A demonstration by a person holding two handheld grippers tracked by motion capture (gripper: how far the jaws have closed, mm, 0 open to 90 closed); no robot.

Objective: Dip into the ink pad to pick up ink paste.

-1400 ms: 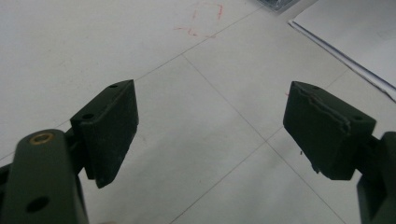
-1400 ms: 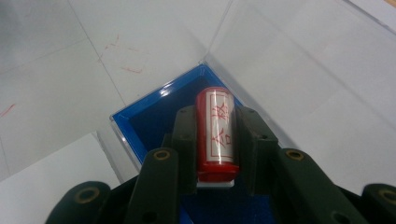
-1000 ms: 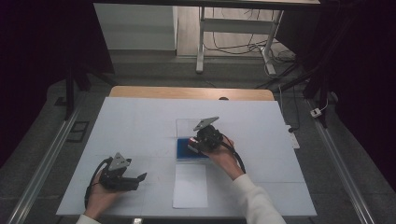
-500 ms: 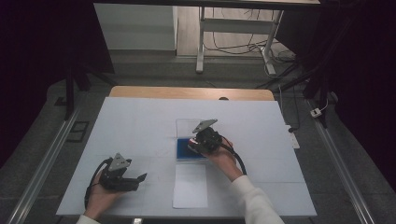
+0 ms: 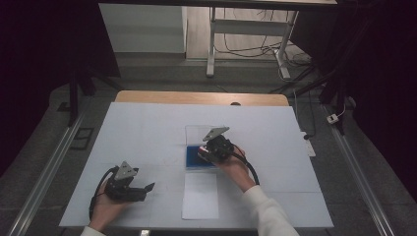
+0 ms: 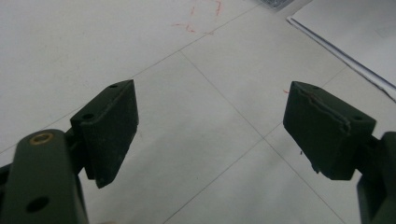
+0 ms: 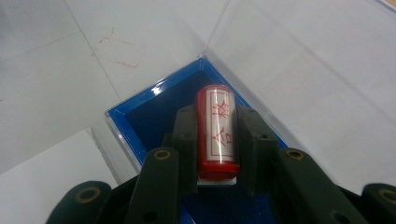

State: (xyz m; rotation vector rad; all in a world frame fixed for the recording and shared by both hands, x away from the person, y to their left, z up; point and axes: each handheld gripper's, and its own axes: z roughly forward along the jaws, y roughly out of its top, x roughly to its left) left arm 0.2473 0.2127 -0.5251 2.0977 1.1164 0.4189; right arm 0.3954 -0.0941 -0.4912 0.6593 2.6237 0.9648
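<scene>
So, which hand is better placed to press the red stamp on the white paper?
Right, probably: the right gripper already clamps the red stamp over the blue pad, beside the white paper.

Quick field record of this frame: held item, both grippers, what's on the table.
held item: red stamp, white label with red characters
right gripper: shut on red stamp, over blue ink pad
ink pad case: clear lid open
left gripper: open, nothing between jaws
paper sheet: near edge of white table, below the pad
</scene>
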